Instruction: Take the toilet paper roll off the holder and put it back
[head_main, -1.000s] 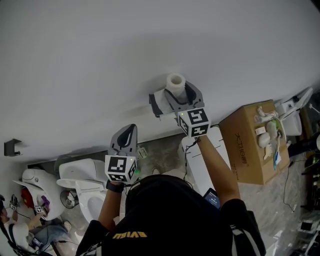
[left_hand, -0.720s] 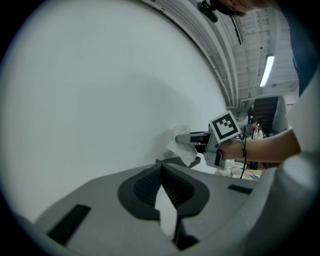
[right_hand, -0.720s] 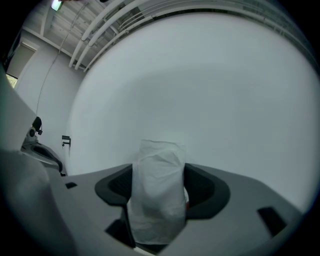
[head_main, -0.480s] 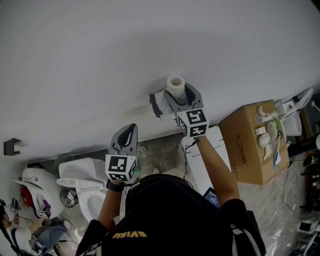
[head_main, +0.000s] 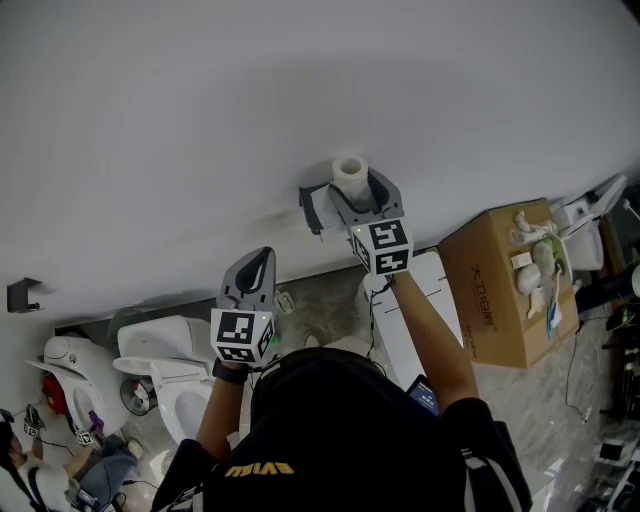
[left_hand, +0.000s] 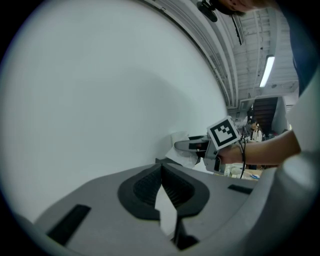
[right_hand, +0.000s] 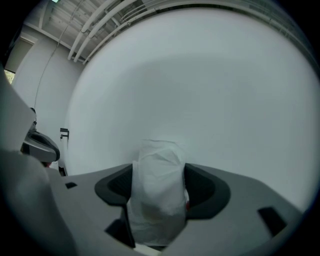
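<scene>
White wall (head_main: 250, 100); toilets (head_main: 160, 370) on grey floor (head_main: 325, 310); cardboard box (head_main: 495, 290) at right

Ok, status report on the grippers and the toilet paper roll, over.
Right gripper shut on white toilet paper roll, up by the dark wall holder. Left gripper shut, empty, held low. Nothing seen in the way.

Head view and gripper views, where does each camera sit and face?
Head view: on the person's head, facing steeply down the wall; shows both arms, left gripper, right gripper on the roll.
Left gripper view: on the left gripper, facing the wall along its shut jaws; shows the right forearm.
Right gripper view: on the right gripper, facing the wall; the roll fills its jaws.
Shared: head and left gripper views both show the right gripper.
</scene>
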